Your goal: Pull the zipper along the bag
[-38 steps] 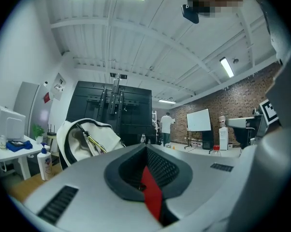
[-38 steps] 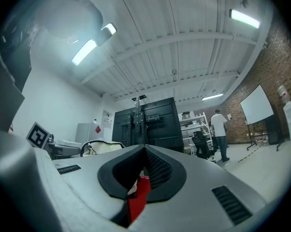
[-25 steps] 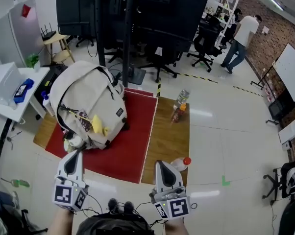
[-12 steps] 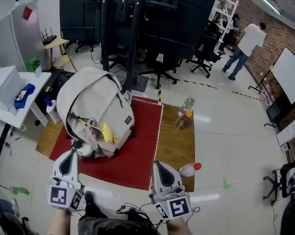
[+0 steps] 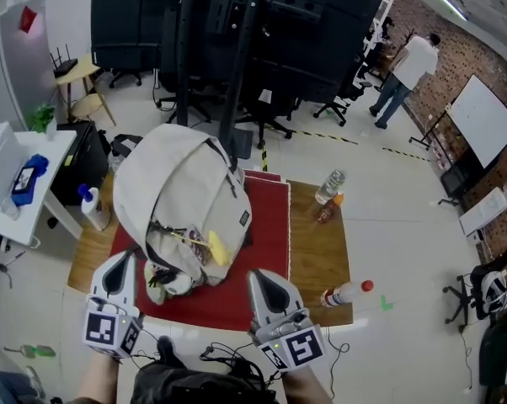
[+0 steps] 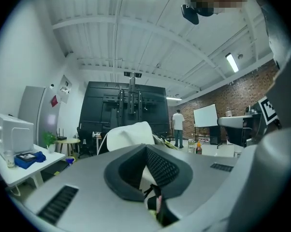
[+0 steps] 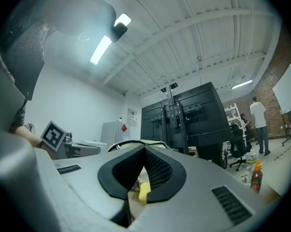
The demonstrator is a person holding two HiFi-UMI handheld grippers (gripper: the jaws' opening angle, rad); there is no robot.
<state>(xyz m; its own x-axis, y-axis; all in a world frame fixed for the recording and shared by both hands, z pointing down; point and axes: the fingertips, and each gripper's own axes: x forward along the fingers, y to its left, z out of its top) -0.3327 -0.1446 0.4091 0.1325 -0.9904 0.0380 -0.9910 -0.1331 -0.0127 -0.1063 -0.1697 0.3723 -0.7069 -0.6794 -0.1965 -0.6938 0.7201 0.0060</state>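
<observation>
Head view shows the bag (image 5: pixel 182 188) lying on a red mat (image 5: pixel 269 225) in front of the person. It is a big cream bag, and its open end points toward the two grippers. A yellow thing (image 5: pixel 217 247) pokes out of that end. The left gripper (image 5: pixel 120 266) sits just beside the bag's near left corner. The right gripper (image 5: pixel 264 283) is a little to the right of the open end and does not touch it. Both grippers have their jaws closed tight with nothing between them. In each gripper view the bag sits just past the closed tips. The zipper pull is too small to see.
</observation>
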